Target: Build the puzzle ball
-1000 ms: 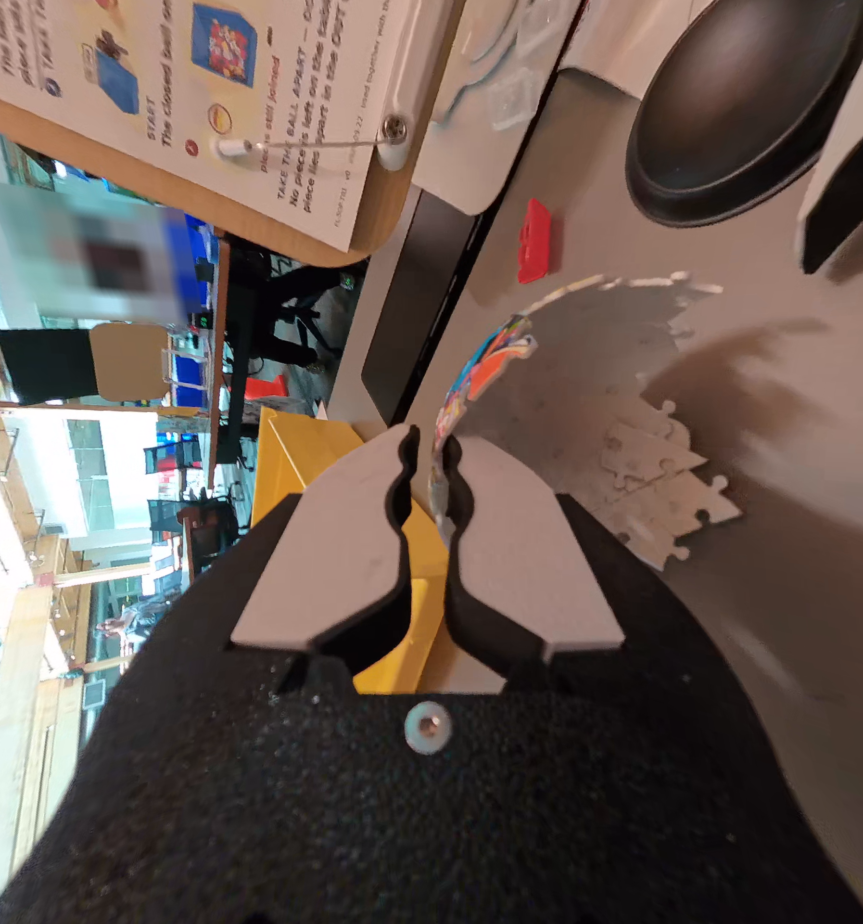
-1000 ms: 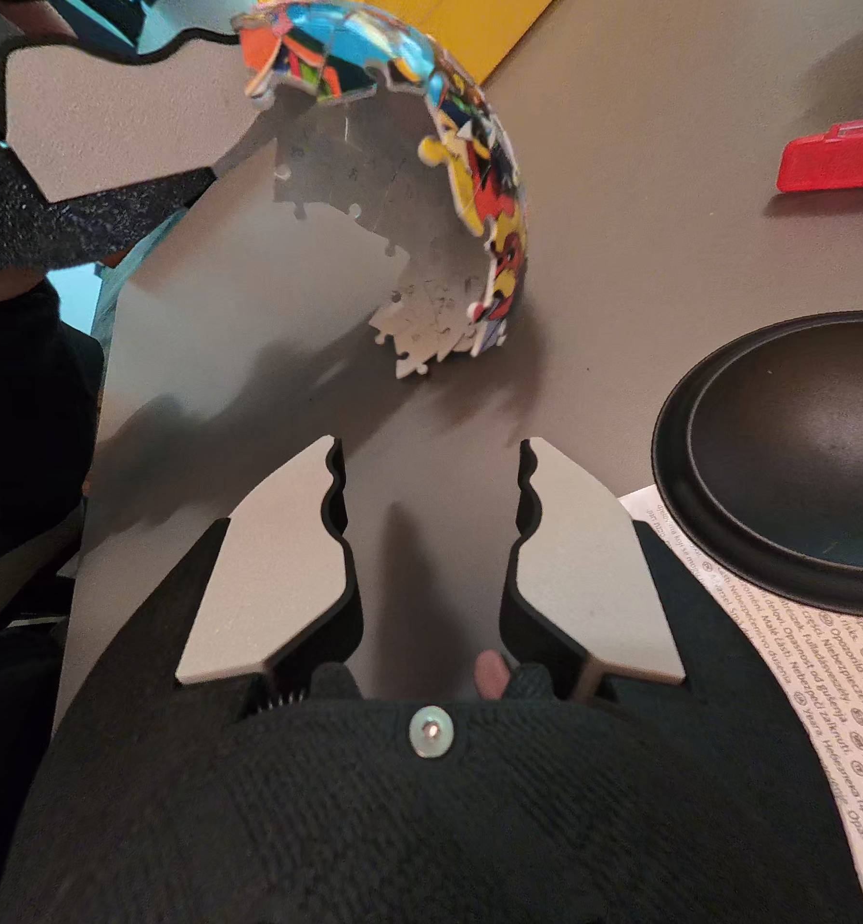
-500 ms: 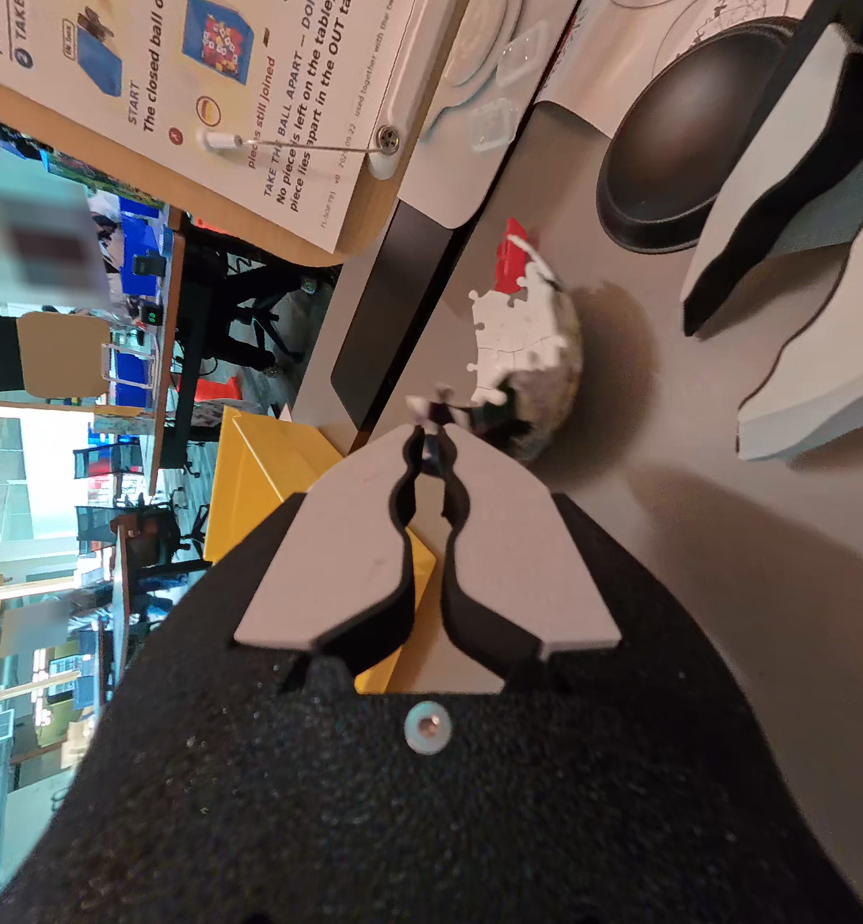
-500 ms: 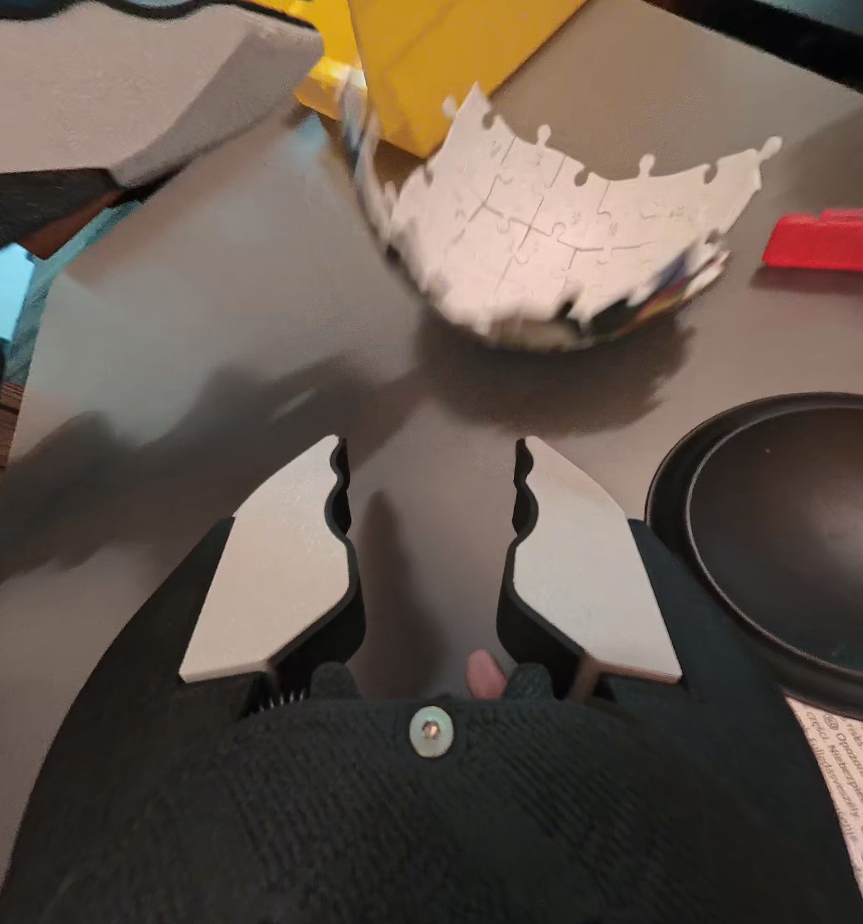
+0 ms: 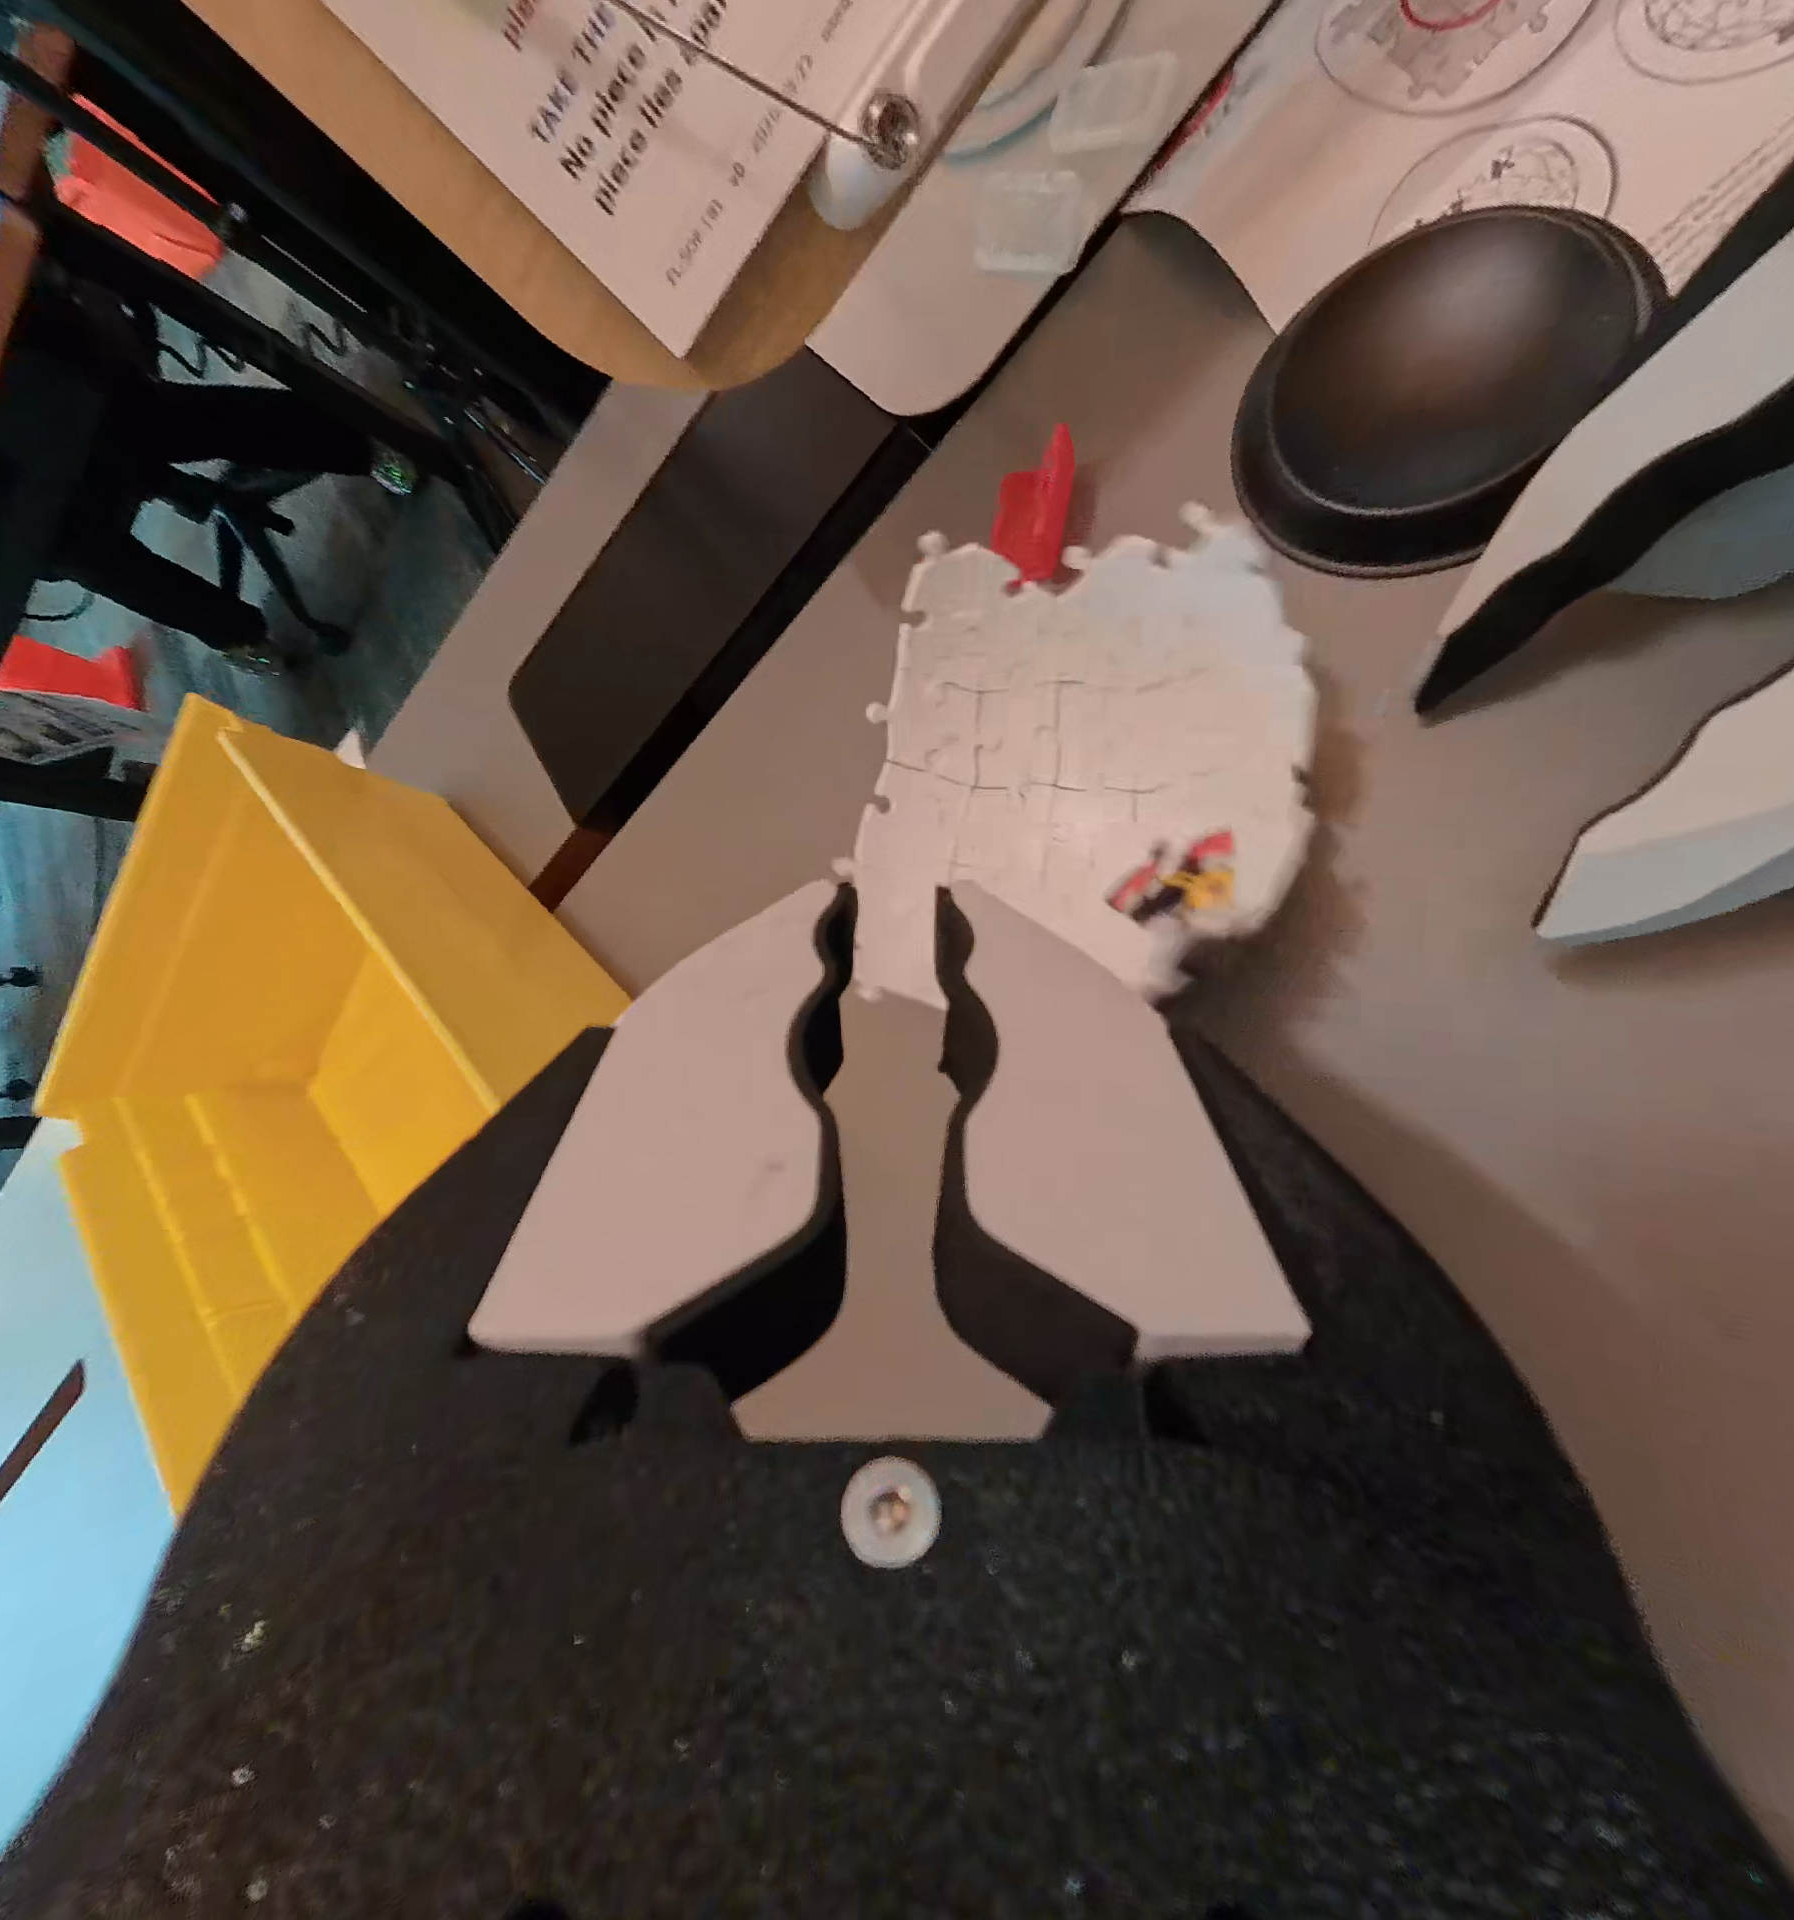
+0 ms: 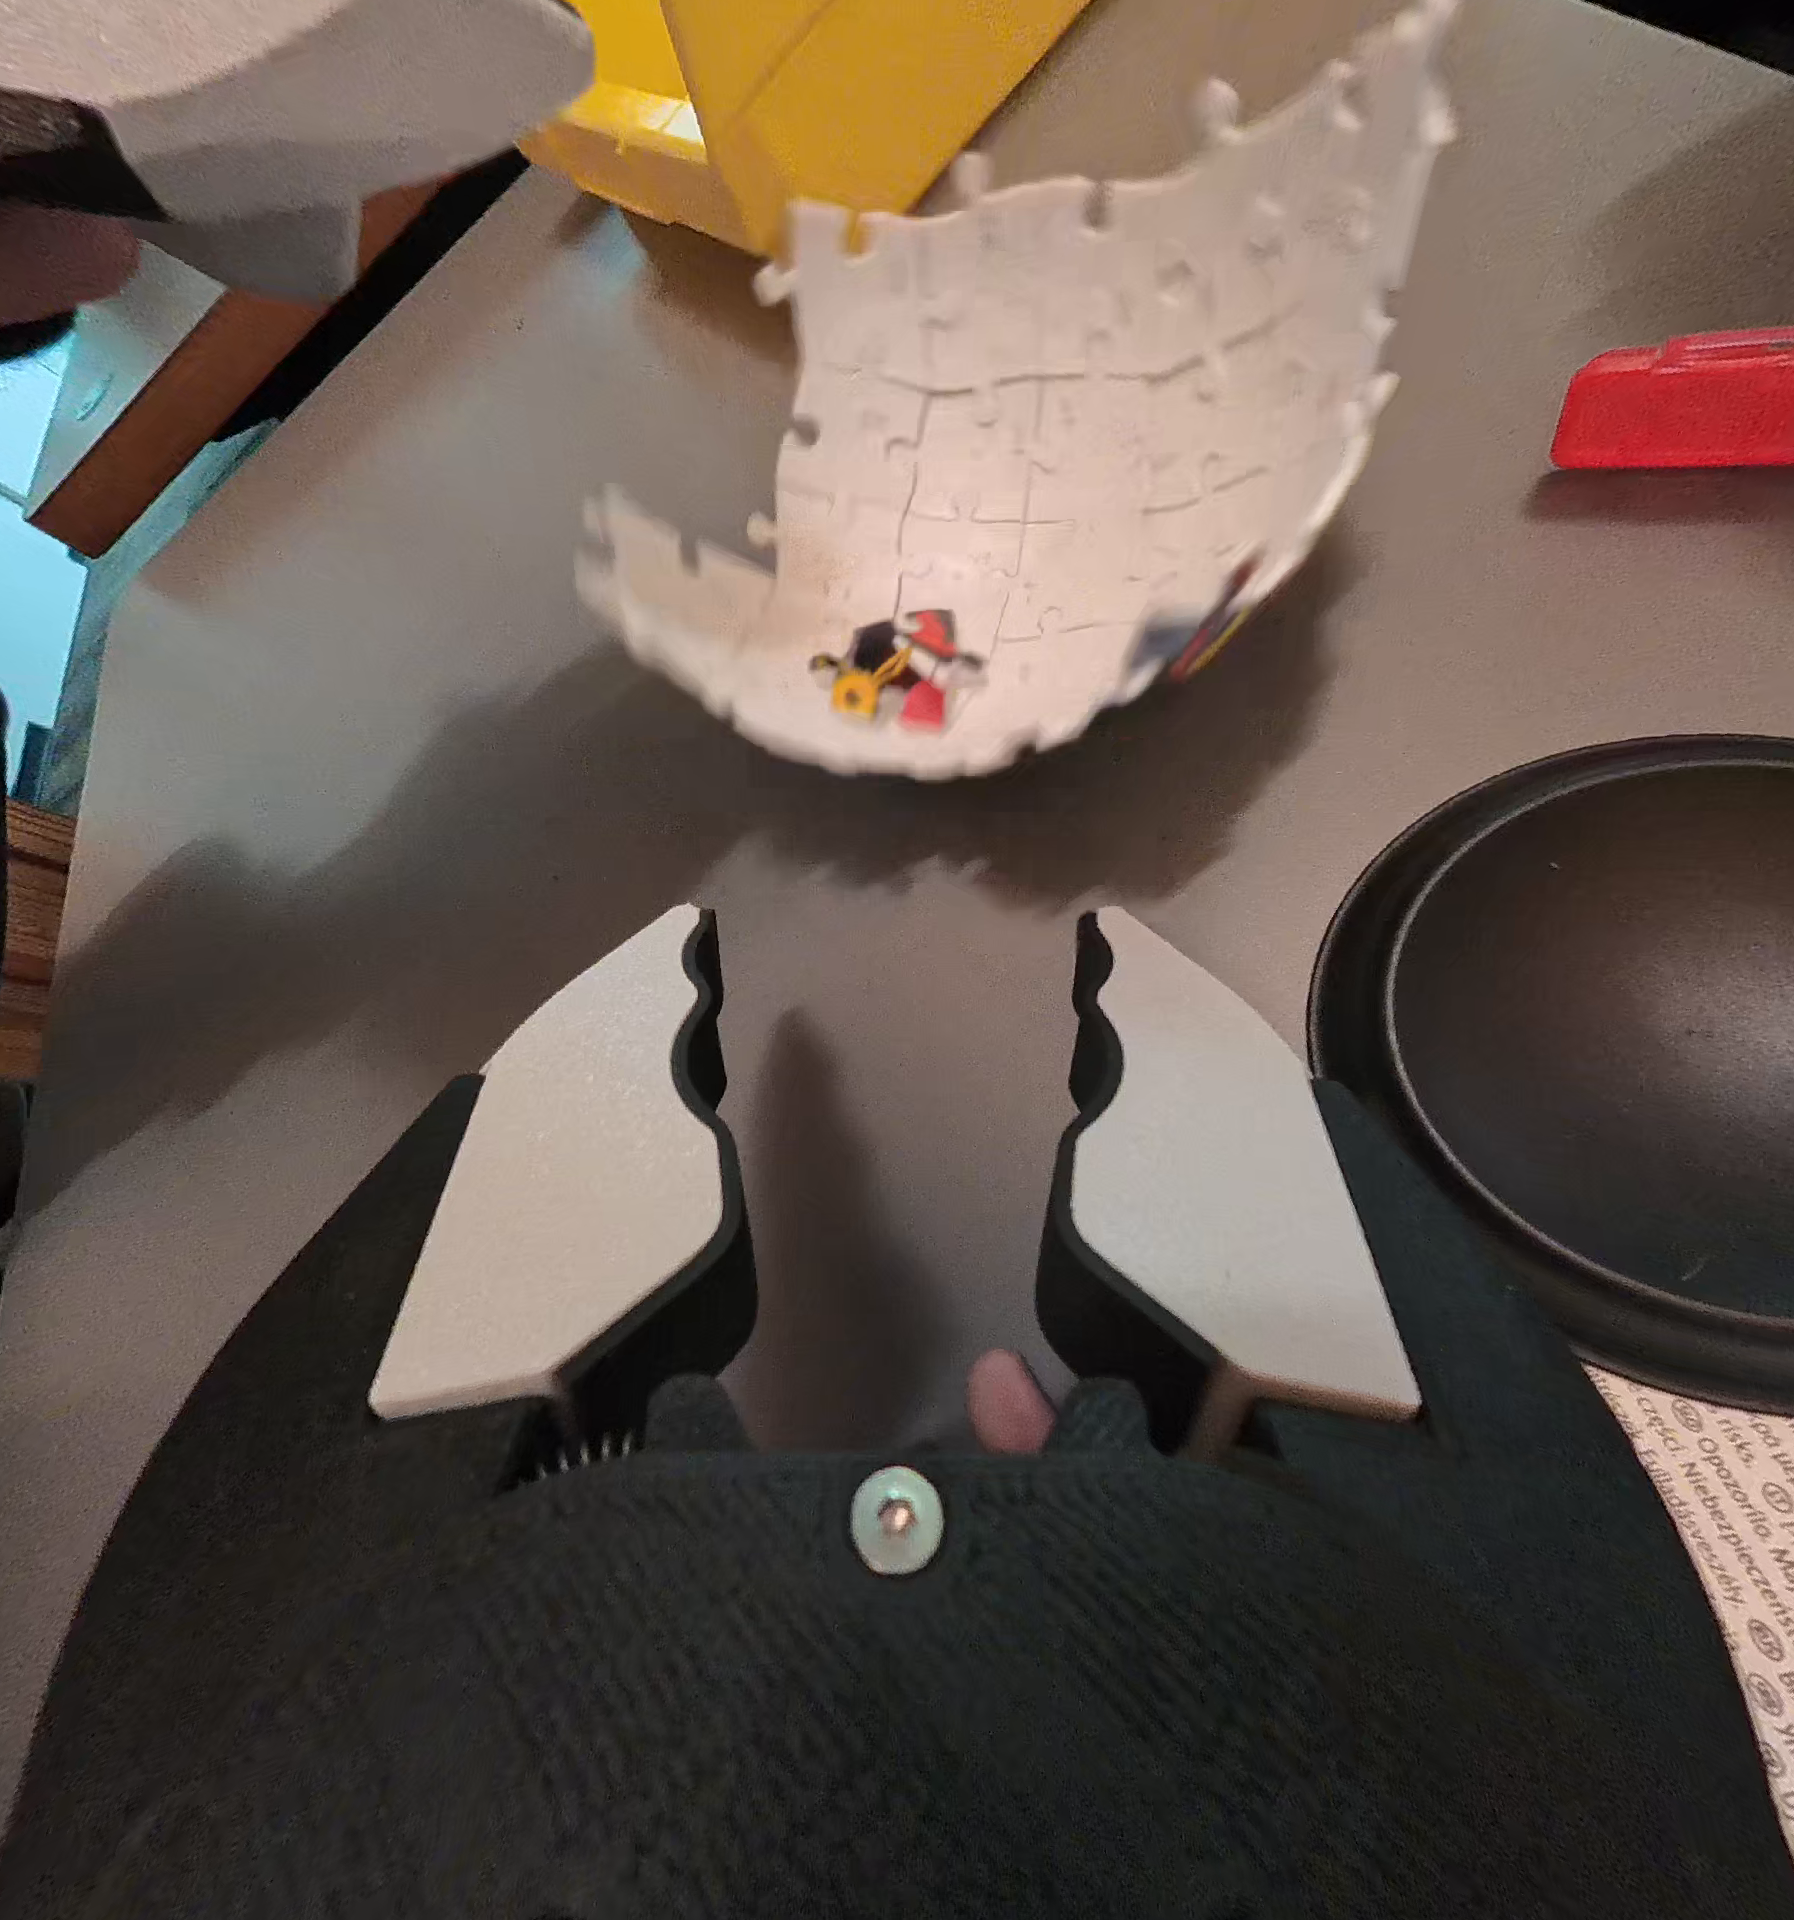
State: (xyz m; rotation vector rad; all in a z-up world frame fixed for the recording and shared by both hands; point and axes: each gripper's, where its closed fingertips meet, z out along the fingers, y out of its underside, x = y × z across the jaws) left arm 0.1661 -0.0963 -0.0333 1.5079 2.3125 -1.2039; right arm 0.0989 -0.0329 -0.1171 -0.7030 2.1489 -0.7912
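The left tongs [image 5: 893, 925] stand slightly apart, a narrow gap between the tips, with nothing held between them; the near edge of the puzzle shell [image 5: 1069, 769] shows through the gap just beyond the tips. Whether the tips touch that edge is hard to judge from the blurred left wrist view. The right tongs [image 6: 893, 925] are spread wide and empty, hanging above the grey table [image 6: 436, 727] a little short of the shell.

The puzzle shell [image 6: 1059, 457] is a partly built half of the ball, lying on the table like a bowl with its white hollow side facing up and its printed outer side down. Its jagged open rim rises highest on the far side, toward the yellow bin [image 6: 831, 94], and its lower lip is nearest the right tongs. A small loose coloured piece [image 6: 898, 665] rests inside on the bottom of the hollow.

A red block [image 6: 1703, 410] lies to the right of the shell, apart from it, and a black round dish [image 6: 1641, 1049] sits on the table beside the right tongs.
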